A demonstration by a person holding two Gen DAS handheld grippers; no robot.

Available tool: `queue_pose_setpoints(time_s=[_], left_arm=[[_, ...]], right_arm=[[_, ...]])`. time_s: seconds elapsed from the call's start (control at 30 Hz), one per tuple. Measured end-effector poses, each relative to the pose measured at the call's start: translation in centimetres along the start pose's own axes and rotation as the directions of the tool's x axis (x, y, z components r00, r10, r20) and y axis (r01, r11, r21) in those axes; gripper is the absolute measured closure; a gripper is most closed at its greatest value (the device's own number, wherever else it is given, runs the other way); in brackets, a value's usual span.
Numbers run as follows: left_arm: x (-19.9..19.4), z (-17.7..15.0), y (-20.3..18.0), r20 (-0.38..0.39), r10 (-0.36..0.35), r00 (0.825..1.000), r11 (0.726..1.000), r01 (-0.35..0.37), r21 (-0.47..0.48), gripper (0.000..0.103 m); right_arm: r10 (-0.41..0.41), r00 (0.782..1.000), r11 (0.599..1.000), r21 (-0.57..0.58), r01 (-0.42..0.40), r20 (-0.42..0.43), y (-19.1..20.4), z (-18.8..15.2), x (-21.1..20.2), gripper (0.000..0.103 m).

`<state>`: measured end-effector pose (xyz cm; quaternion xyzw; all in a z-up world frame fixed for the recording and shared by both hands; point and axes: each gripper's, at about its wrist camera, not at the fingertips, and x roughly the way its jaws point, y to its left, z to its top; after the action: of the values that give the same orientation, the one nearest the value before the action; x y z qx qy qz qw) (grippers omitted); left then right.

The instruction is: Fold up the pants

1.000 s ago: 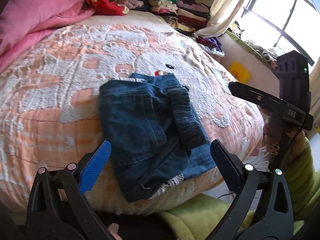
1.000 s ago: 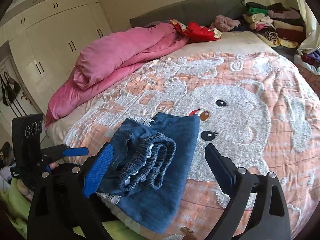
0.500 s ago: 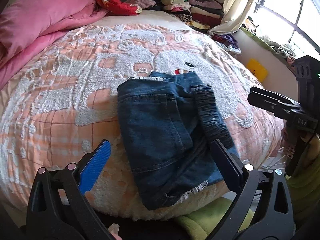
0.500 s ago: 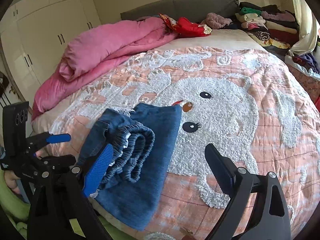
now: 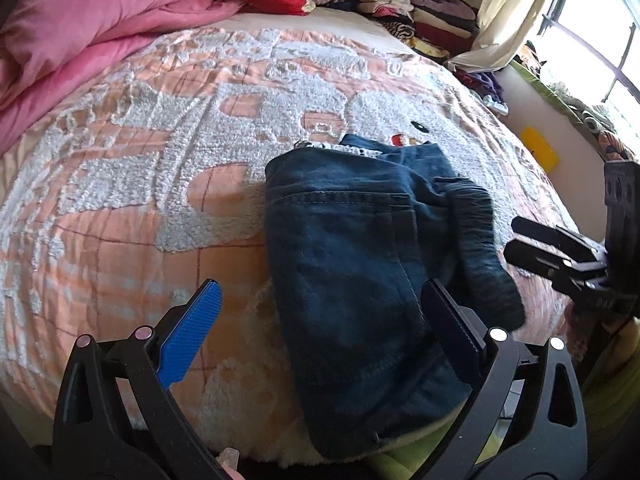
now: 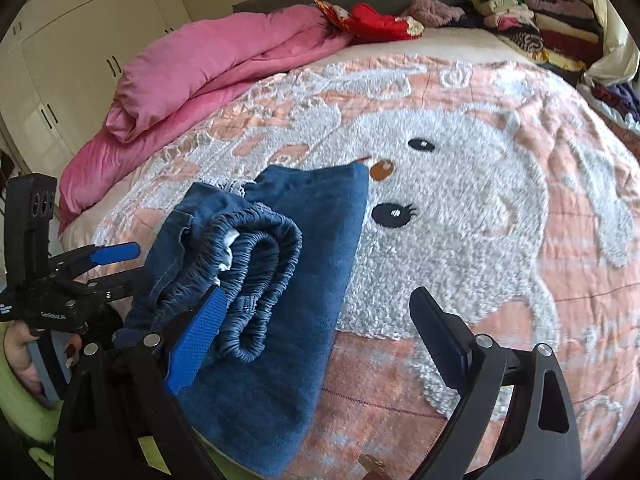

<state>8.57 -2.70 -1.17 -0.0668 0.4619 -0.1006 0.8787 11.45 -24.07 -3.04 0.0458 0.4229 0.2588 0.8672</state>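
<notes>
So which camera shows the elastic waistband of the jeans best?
The right wrist view: the gathered waistband lies close and sharp, with its ruffles and folded loop facing the camera. The left wrist view shows the waistband only as a dark, blurred strip along the right side of the jeans.

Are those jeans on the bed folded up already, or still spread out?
Folded. The jeans lie as a compact layered bundle, elastic waistband doubled on top.

A pink duvet [image 6: 208, 72] and stacked clothes [image 6: 532, 16] lie on the bedspread [image 6: 500, 184].
</notes>
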Motion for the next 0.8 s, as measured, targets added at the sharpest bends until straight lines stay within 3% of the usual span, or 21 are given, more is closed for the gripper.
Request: queue_pose_setpoints(time_s=[0.17,0.47,0.57,0.6,0.63,0.7,0.8], left_arm=[[1.9,0.0,0.5,-0.038,-0.025,0.999,0.999,0.023,-0.039,0.010],[3.2,0.1,0.5,-0.042,-0.056,0.998,0.996,0.054,-0.067,0.010],[3.3,0.4,0.4,-0.031,-0.066,0.997,0.996,0.064,-0.067,0.010],[3.3,0.5,0.3,-0.028,-0.067,0.997,0.996,0.065,-0.065,0.010],[3.2,0.5,0.2,-0.024,-0.068,0.997,0.996,0.066,-0.063,0.018],[2.7,0.6,-0.2,-0.001,-0.096,0.995,0.994,0.096,-0.045,0.039],[1.9,1.2,-1.1,0.015,-0.098,0.995,0.995,0.098,-0.014,0.042]], right_arm=[[0.027,0.999,1.000,0.007,-0.027,-0.038,-0.4,-0.3,1.8,0.014],[0.127,0.989,0.992,0.015,-0.126,-0.069,0.0,-0.4,3.4,0.031],[0.164,0.983,0.986,0.002,-0.164,-0.078,0.3,-0.4,4.1,0.047],[0.181,0.981,0.983,0.003,-0.181,-0.071,0.4,-0.4,4.1,0.058],[0.195,0.979,0.981,0.005,-0.195,-0.061,0.5,-0.3,4.0,0.066],[0.211,0.977,0.977,0.006,-0.211,-0.026,0.7,0.0,3.4,0.070],[0.184,0.983,0.982,-0.041,-0.184,-0.018,1.5,0.7,2.8,0.072]])
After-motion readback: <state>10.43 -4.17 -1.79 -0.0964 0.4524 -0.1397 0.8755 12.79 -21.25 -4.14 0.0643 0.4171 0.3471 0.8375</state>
